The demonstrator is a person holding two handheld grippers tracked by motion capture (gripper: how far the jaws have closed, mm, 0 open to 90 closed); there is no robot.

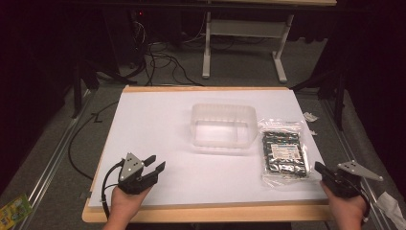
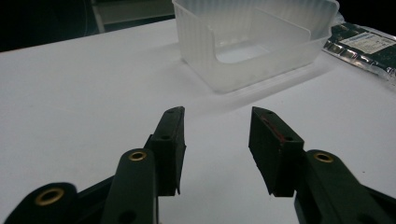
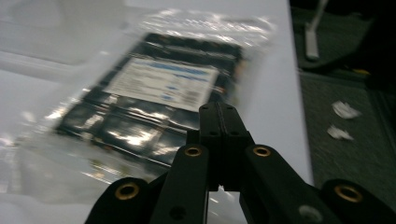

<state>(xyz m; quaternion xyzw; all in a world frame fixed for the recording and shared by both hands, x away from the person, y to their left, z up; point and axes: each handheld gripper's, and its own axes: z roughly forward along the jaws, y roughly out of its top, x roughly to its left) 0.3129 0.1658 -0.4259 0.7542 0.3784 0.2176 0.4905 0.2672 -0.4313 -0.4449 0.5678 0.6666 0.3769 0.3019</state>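
Note:
A translucent plastic bin [image 1: 223, 125] stands open-topped in the middle of the white board [image 1: 153, 120]. Just right of it lies a clear bag [image 1: 282, 152] of dark items with a white label. My left gripper [image 1: 155, 163] hovers open near the board's front left, with nothing between its jaws. In the left gripper view it [image 2: 217, 123] points toward the bin [image 2: 254, 42], with the bag [image 2: 364, 44] at the far right. My right gripper [image 1: 320, 168] is shut at the bag's front right corner. In the right gripper view its closed tips [image 3: 219, 109] sit just over the blurred bag [image 3: 154, 93].
Paper scraps [image 1: 310, 116] lie on the grey floor beyond the board's right edge, and they [image 3: 345, 109] also appear in the right gripper view. A white table frame [image 1: 207, 48] and cables [image 1: 163, 62] are behind the board. A green packet [image 1: 14, 208] lies on the floor at bottom left.

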